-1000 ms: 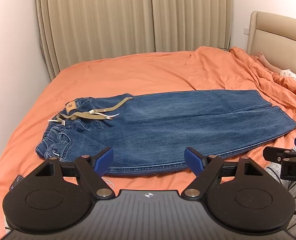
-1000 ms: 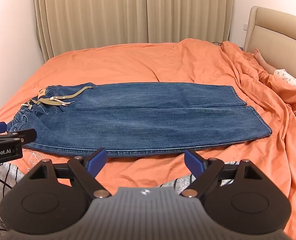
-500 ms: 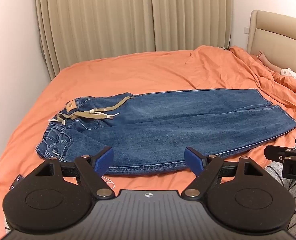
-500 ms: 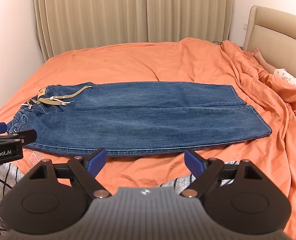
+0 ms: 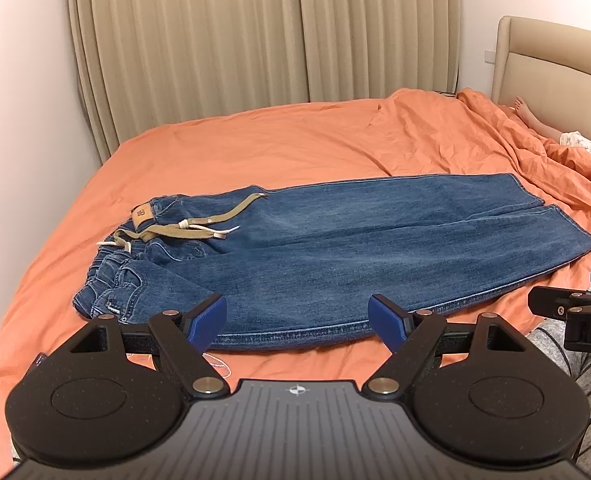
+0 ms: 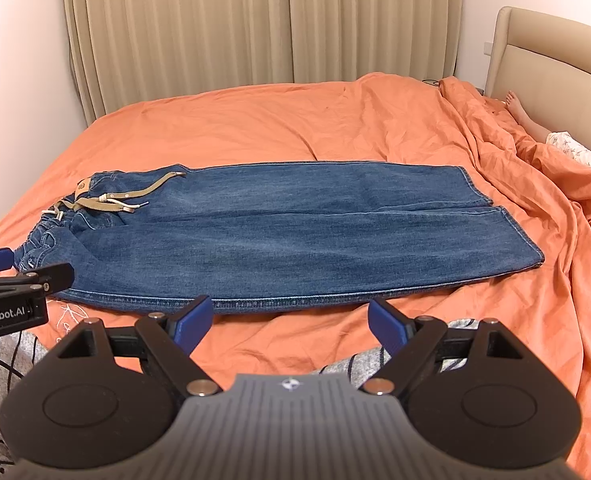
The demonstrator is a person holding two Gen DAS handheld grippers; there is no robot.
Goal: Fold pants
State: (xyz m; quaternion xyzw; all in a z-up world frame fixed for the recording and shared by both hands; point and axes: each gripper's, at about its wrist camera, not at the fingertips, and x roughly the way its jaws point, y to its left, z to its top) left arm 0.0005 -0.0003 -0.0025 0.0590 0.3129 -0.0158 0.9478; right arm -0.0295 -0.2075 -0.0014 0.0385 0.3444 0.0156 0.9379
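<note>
Fingers (image 5: 211, 322) on both your grippers are spread, empty; the jeans (image 6: 279, 232) lie just beyond, long axis left-right, waistband (image 5: 107, 276) nearer your left gripper (image 5: 297, 322).

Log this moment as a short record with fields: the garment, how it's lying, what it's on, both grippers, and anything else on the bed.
garment: blue jeans with a tan drawstring
layout: lying flat, legs one over the other, waistband left, hems right
surface: orange bedsheet
left gripper: open, empty, by the near seam toward the waist
right gripper: open, empty, short of the near seam
fold progress: lengthwise fold looks done, cross folds not yet
other: a person's bare foot by the beige headboard
</note>
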